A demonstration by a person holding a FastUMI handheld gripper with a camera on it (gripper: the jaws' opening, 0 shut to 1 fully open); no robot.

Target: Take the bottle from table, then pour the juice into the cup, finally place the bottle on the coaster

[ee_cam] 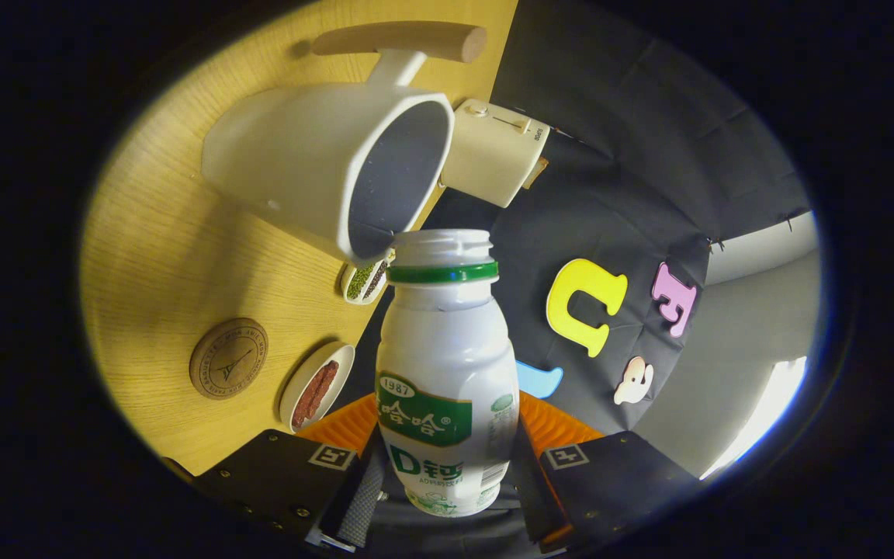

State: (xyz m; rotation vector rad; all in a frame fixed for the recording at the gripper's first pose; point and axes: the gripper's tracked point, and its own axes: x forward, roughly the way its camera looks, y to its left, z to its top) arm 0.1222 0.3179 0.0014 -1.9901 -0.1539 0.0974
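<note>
While the claw (447,473) clamps it, the "1987"-labelled bottle (447,365) meets the cup (330,167) rim

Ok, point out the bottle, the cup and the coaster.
bottle (447,365): gripper view, on its white body, clamped between the tongs.
cup (307,163): gripper view, on its white outer wall, beyond the bottle's mouth.
coaster (228,358): gripper view, on its round brown face, lying on the wooden table.

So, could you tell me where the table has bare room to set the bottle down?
With the gripper shut on the bottle, bare wood lies between the cup and the coaster. It is crowded along the table edge: two small dishes and a cream box.
</note>
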